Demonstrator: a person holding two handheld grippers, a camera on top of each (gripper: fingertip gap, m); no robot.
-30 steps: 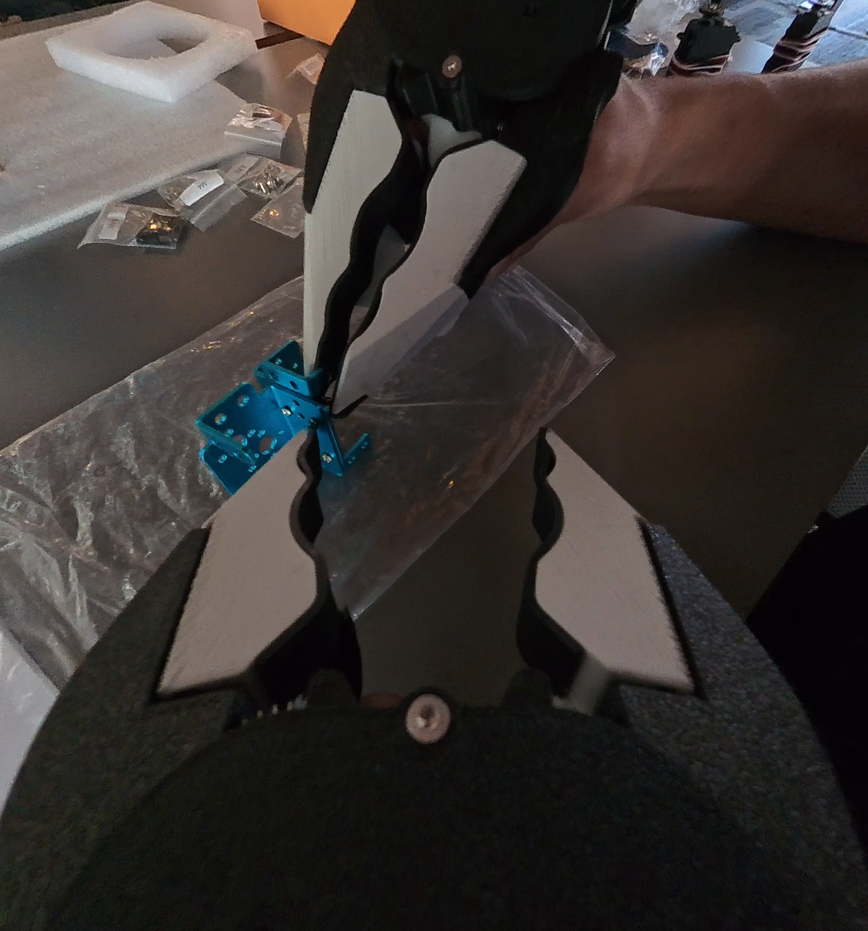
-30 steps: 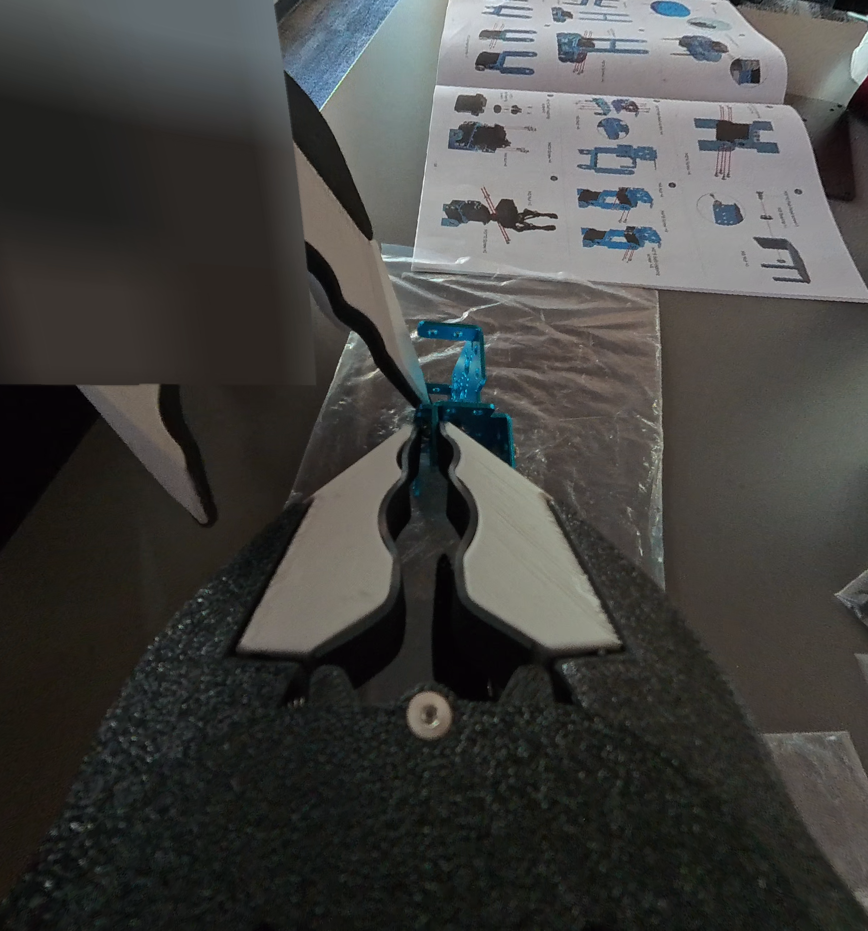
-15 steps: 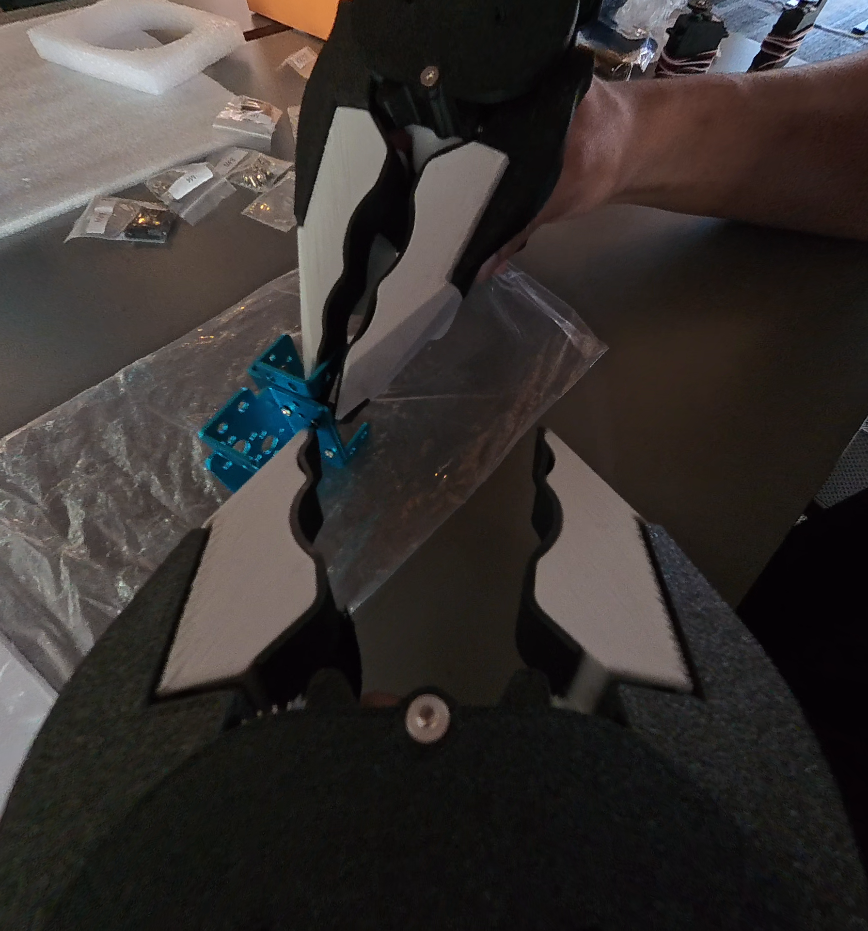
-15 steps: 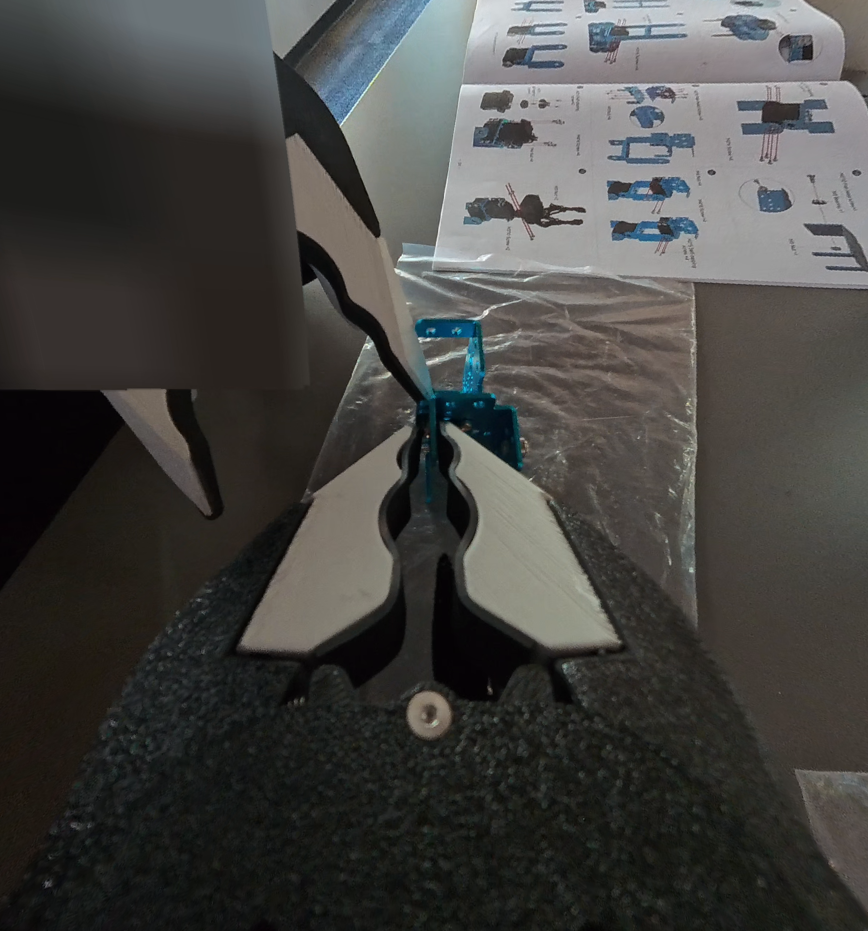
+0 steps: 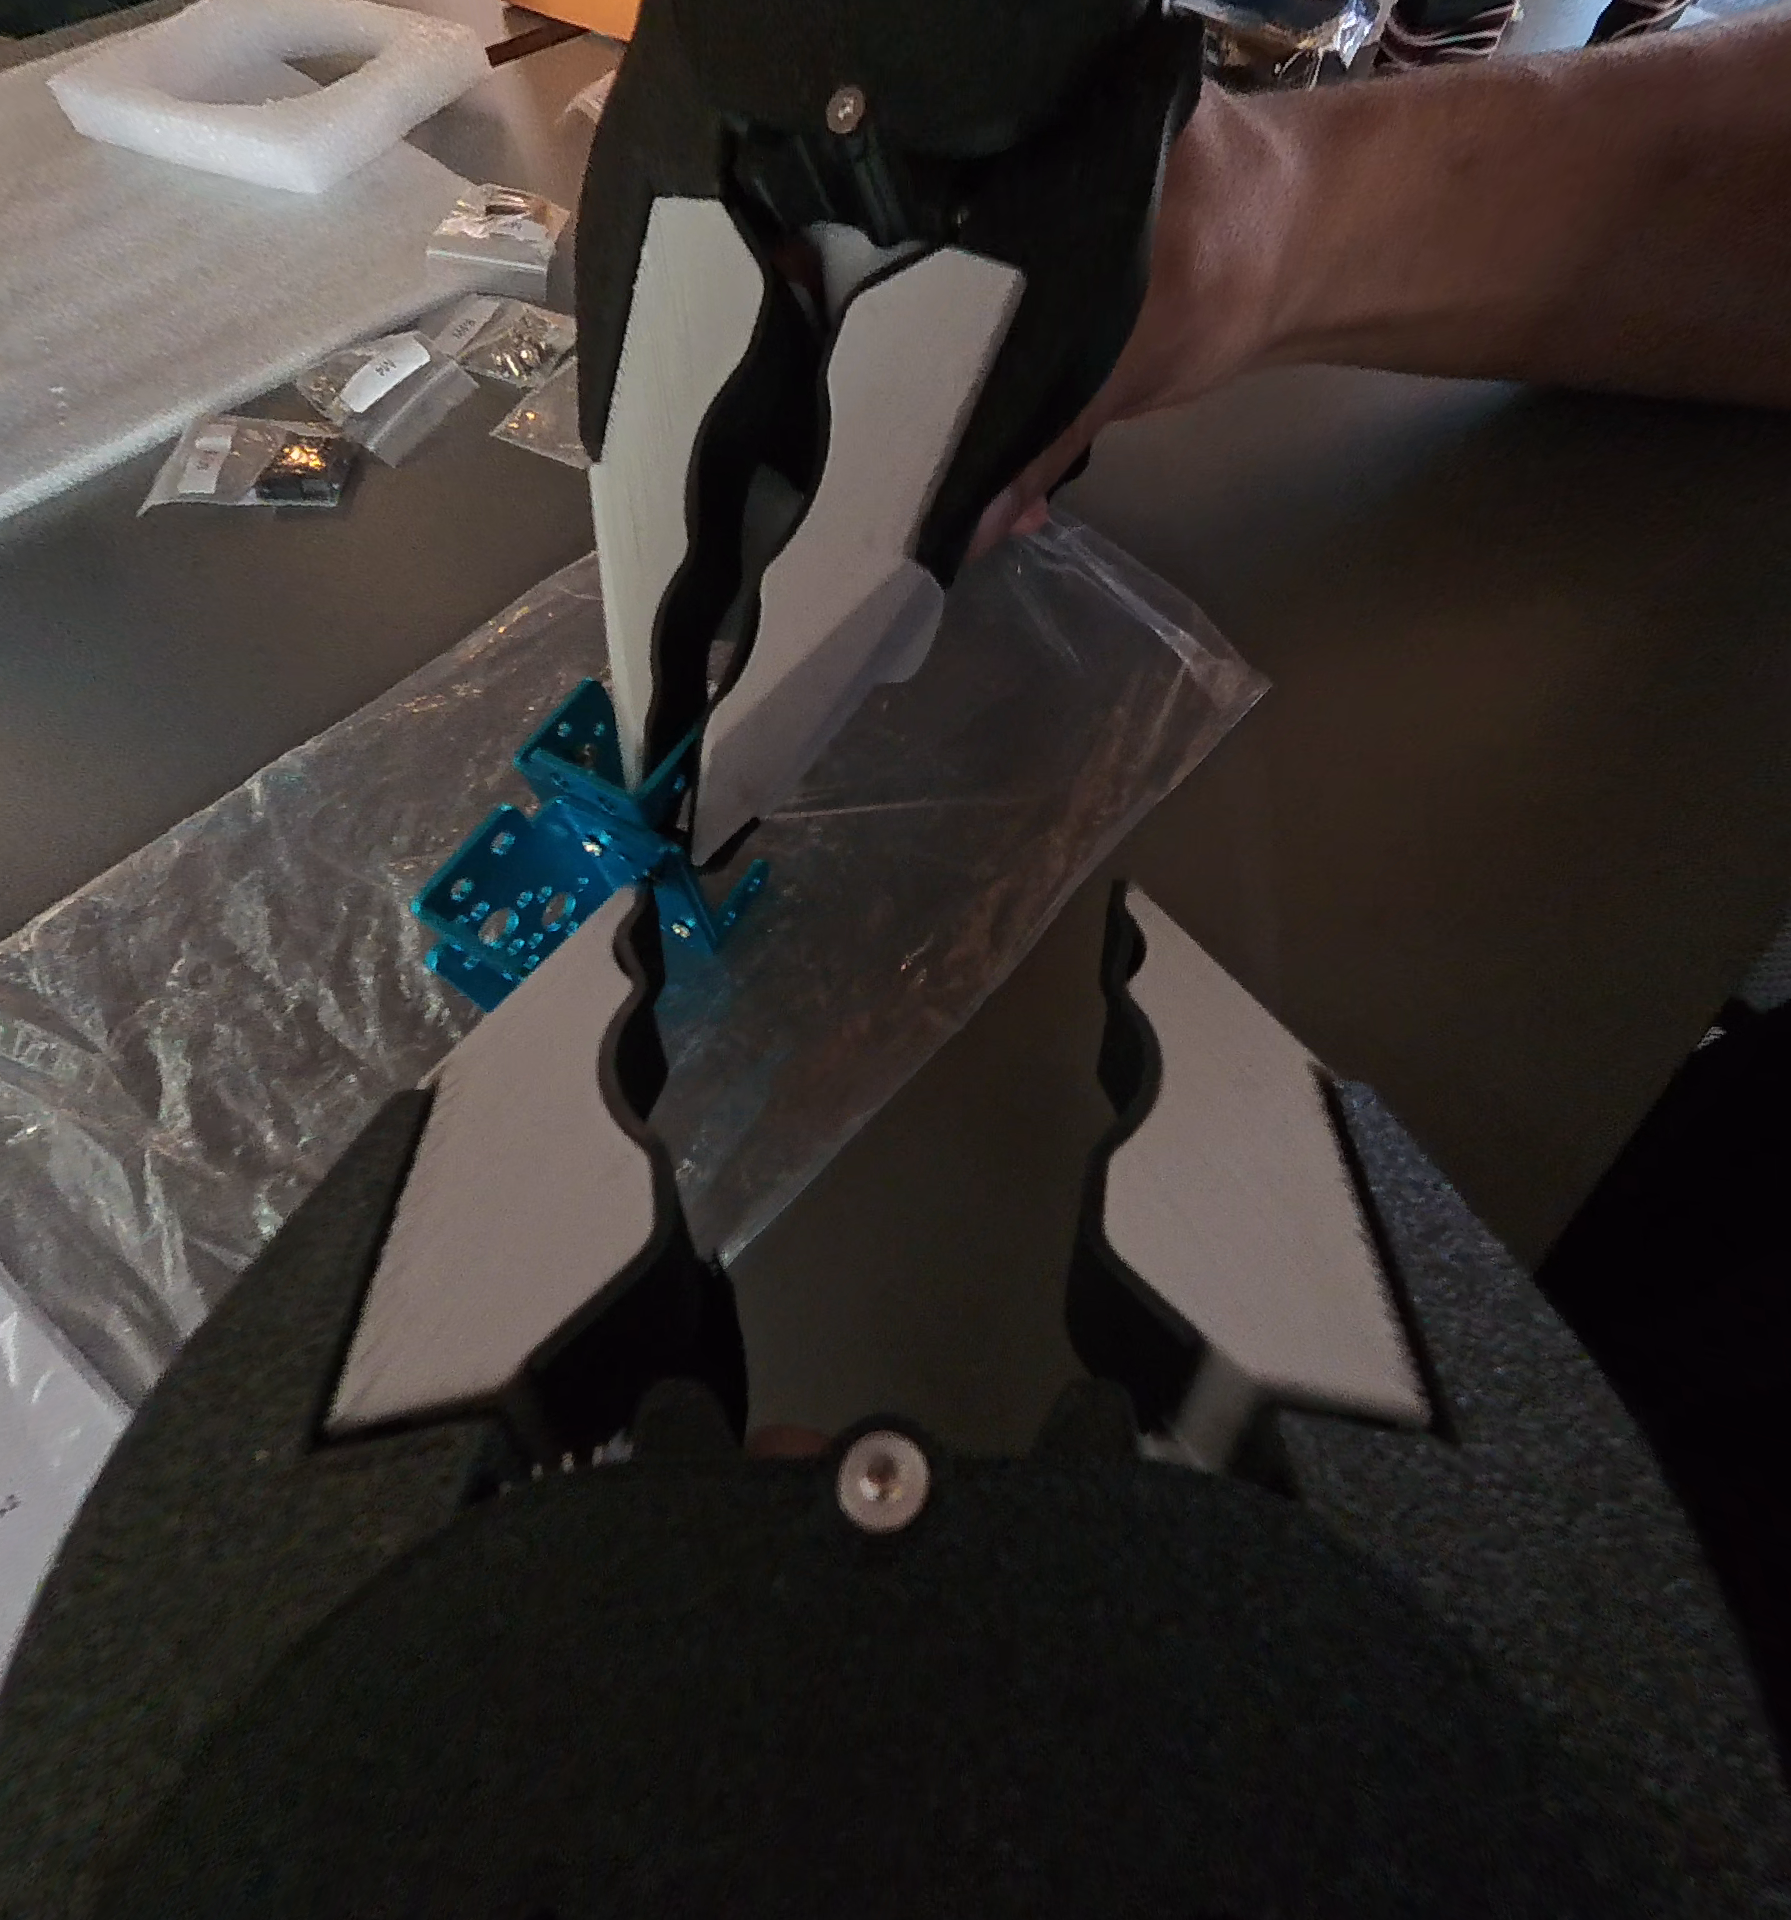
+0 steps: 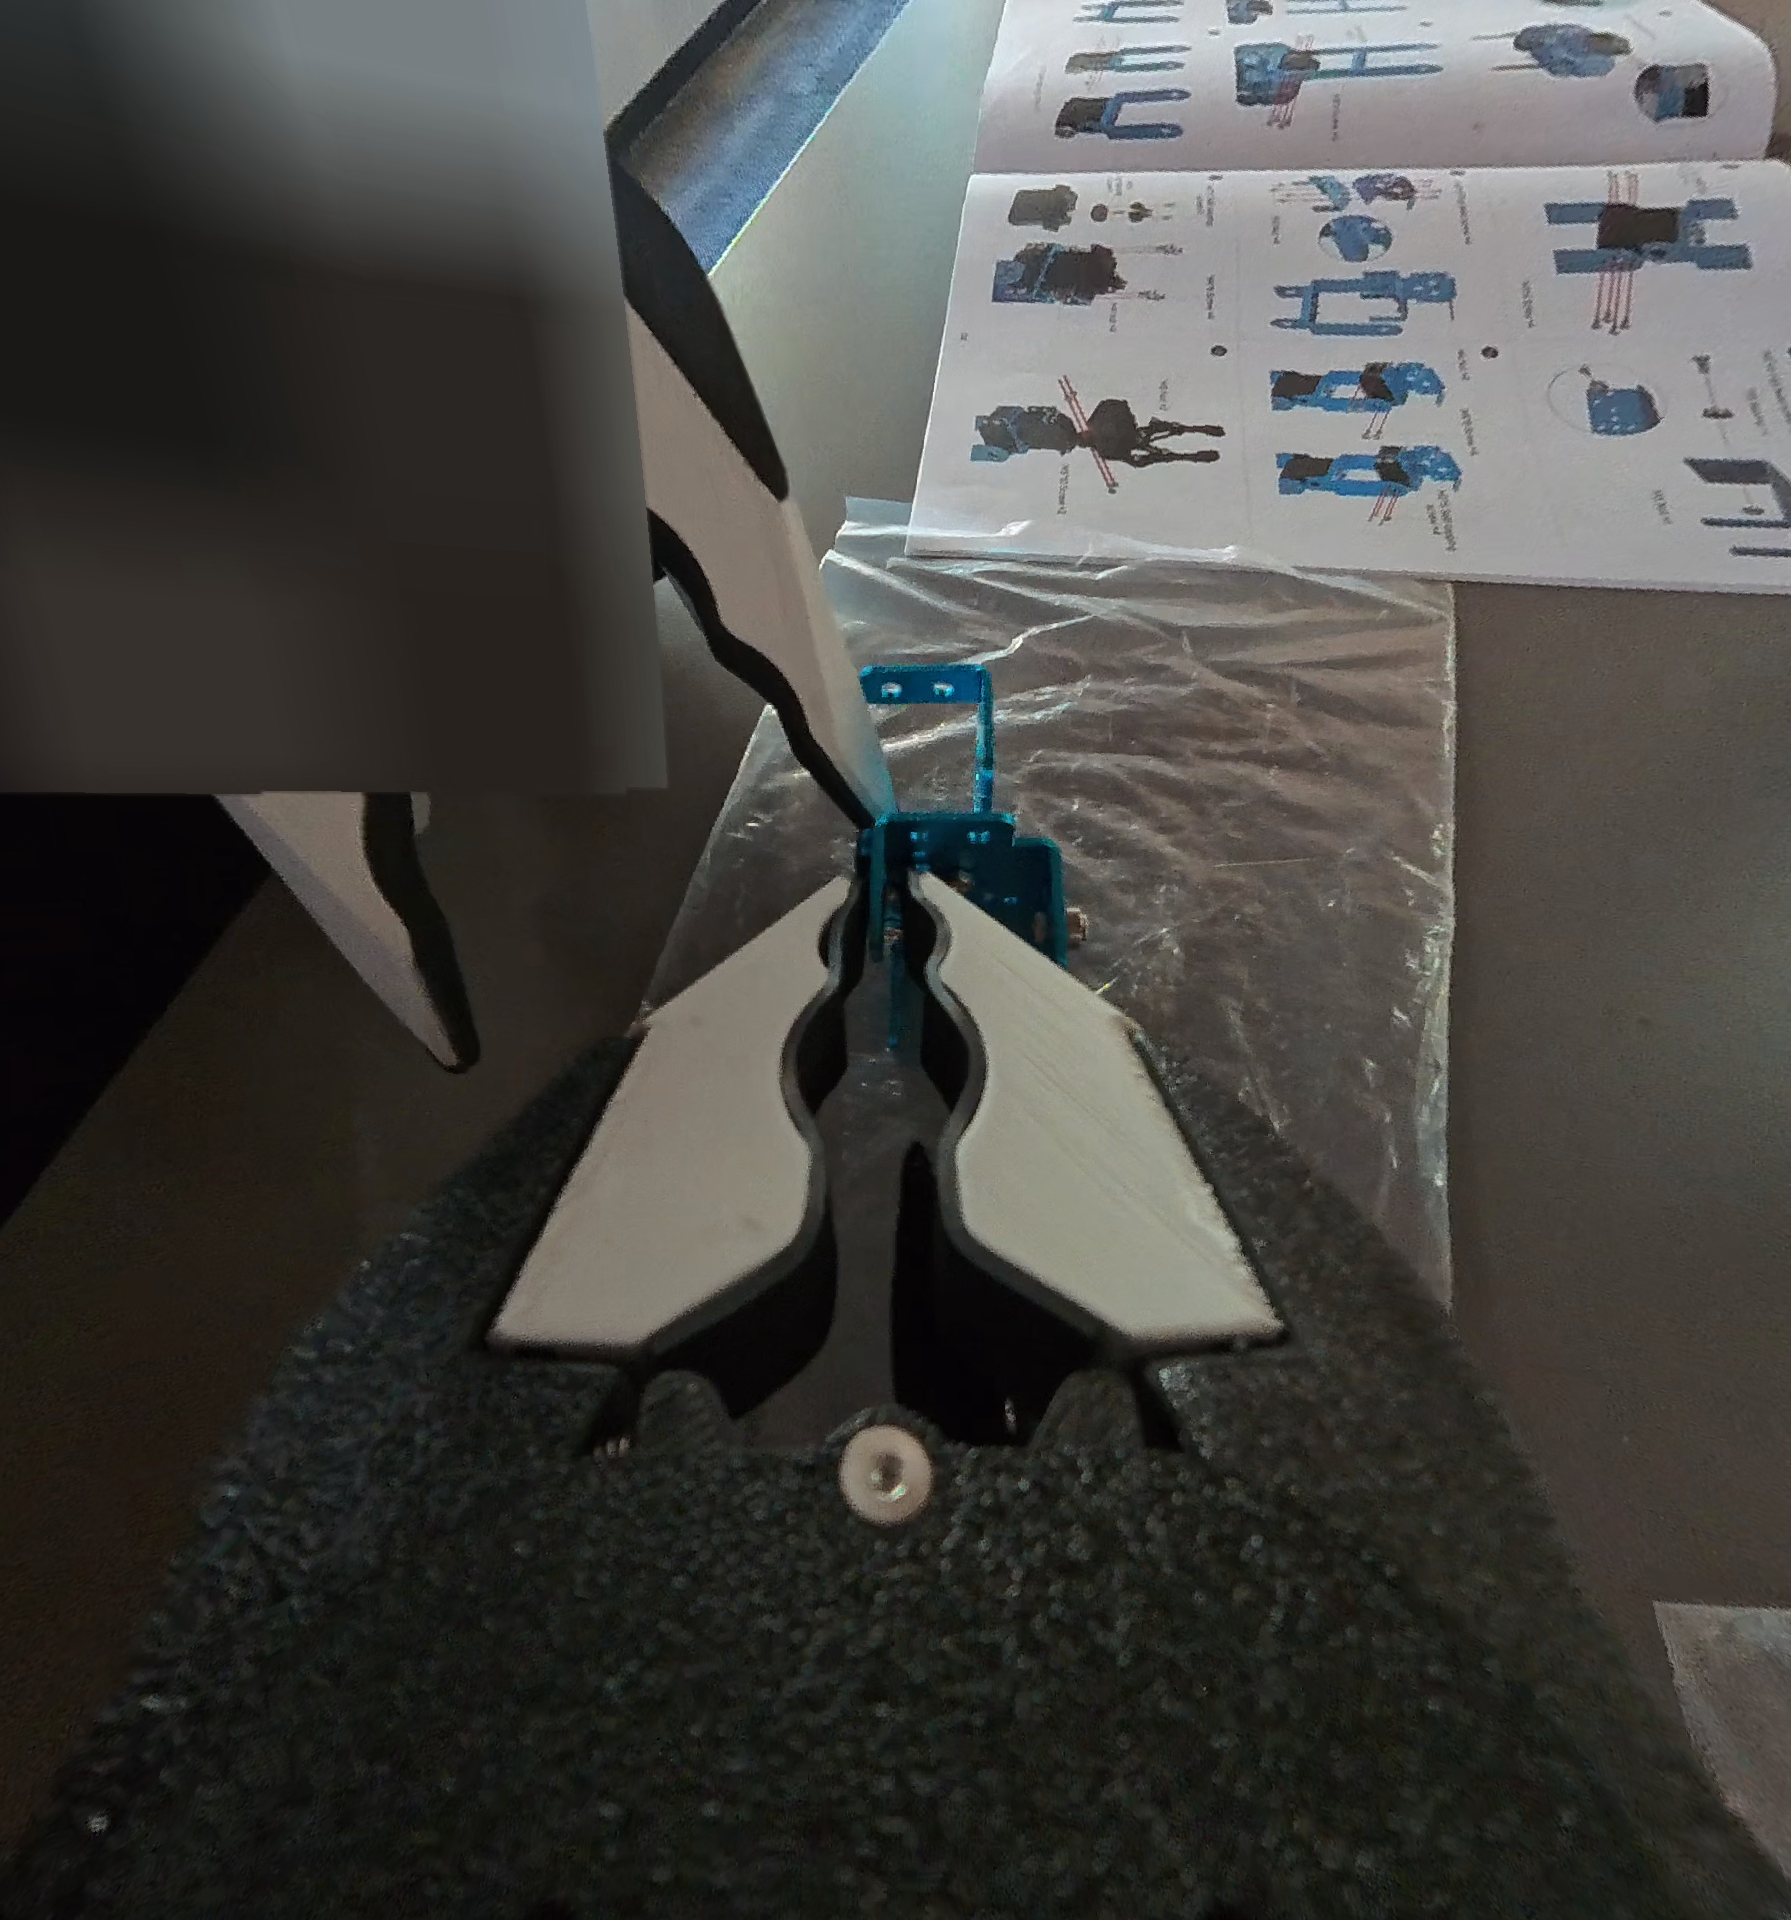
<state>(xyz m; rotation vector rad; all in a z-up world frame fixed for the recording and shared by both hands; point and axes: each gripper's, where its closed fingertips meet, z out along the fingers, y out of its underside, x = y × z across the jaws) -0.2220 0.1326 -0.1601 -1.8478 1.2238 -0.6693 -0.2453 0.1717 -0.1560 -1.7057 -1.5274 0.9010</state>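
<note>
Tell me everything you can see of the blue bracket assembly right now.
The blue bracket assembly looks like anodised metal: several thin, perforated, angled plates joined together, with one L-shaped arm standing upright at the far side. It sits over a crinkled clear plastic bag on the dark table. The right gripper is shut on a vertical plate of it. The left gripper is open, one finger touching or nearly touching its edge.

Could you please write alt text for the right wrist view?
The right gripper is shut on a blue bracket over a clear bag on a dark table. The open left gripper's finger touches it; a manual lies behind.
</note>
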